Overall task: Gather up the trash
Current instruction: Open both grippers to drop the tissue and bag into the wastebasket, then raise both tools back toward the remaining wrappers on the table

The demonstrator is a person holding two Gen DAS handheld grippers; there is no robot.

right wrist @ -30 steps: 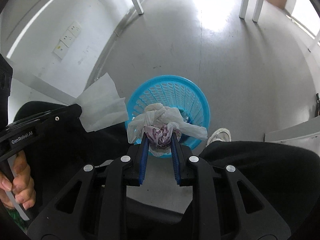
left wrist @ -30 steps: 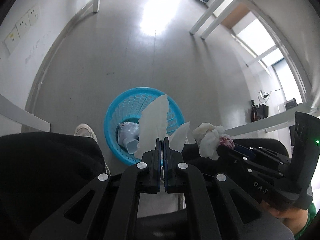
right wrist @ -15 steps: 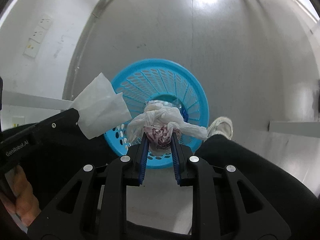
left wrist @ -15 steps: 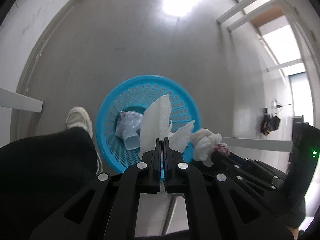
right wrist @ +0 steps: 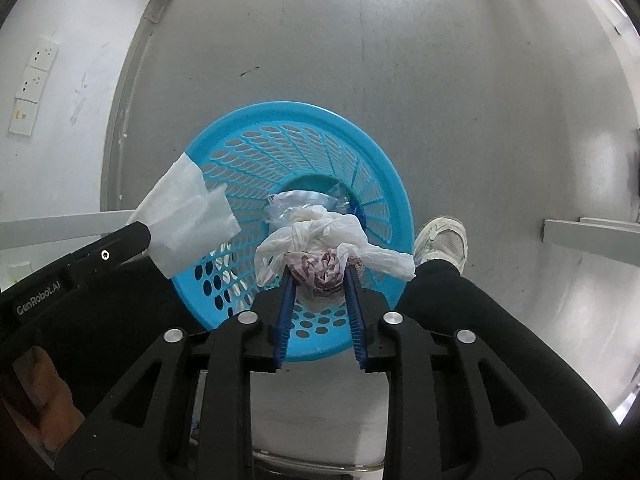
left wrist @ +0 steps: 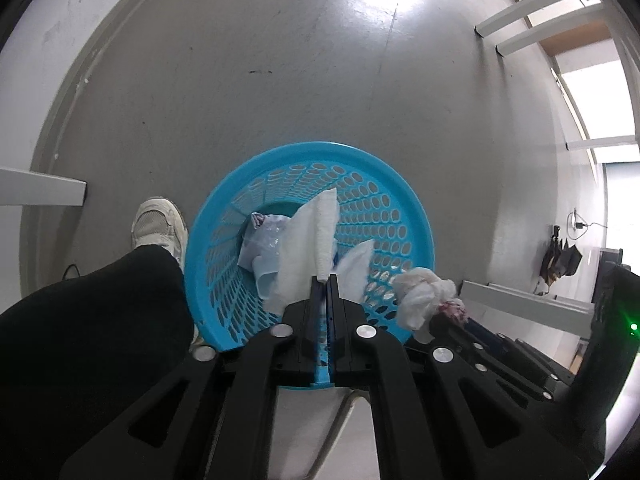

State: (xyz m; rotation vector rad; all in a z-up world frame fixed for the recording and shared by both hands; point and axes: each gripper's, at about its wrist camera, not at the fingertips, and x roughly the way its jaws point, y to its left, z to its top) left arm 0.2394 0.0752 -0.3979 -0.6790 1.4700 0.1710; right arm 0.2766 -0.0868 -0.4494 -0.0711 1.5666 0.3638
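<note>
A round blue plastic basket (left wrist: 404, 204) stands on the grey floor below both grippers; it also shows in the right wrist view (right wrist: 384, 184). Clear plastic trash (left wrist: 262, 248) lies at its bottom. My left gripper (left wrist: 325, 279) is shut on a white paper tissue (left wrist: 308, 248), held above the basket; the tissue also shows in the right wrist view (right wrist: 188, 208). My right gripper (right wrist: 317, 273) is shut on a knotted white plastic bag (right wrist: 320, 240) with reddish contents, above the basket's near side. The bag shows at the right in the left wrist view (left wrist: 424, 300).
The person's black trouser legs (left wrist: 92, 340) and white shoes (left wrist: 160, 220) flank the basket. White table legs (left wrist: 40, 188) and a rail (right wrist: 592, 236) stand at the sides. A wall with sockets (right wrist: 34, 76) is on the left.
Both grippers have moved closer over the basket with their loads. The basket now looks larger and more centred under them. Neither grip has changed.
</note>
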